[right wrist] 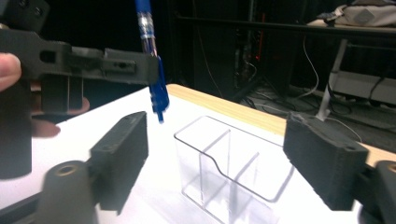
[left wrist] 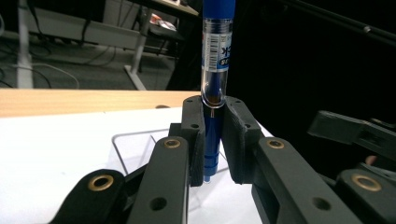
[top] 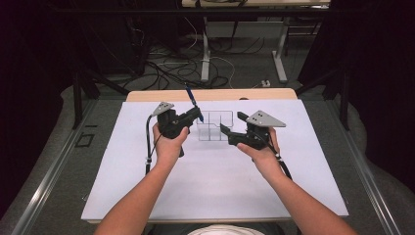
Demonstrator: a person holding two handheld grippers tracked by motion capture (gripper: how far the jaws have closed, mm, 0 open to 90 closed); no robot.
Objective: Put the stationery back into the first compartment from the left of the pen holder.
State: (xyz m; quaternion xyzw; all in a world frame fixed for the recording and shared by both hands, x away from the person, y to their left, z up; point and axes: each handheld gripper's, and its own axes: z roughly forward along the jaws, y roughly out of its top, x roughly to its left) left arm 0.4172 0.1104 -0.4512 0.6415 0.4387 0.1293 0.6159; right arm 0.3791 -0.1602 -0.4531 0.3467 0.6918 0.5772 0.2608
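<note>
Two handheld black grippers over a white table mat.
Left gripper (top: 197, 114) clamped on a slim blue pen (top: 191, 99) that slants up and away; right gripper (top: 233, 123) spread wide, just beside a clear plastic compartmented organiser (top: 214, 126) standing between both hands.

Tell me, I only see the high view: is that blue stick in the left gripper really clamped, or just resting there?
Observer: It is a blue pen, and the left gripper has both jaws pressed against its lower barrel, as the left gripper view shows.
Operator: Which end points down?
Observer: The tip; the right gripper view shows it hanging above the table, beside the clear plastic organizer.
Operator: And the right gripper?
Observer: The right gripper is open, nothing between its jaws; they frame the organizer without touching it.
</note>
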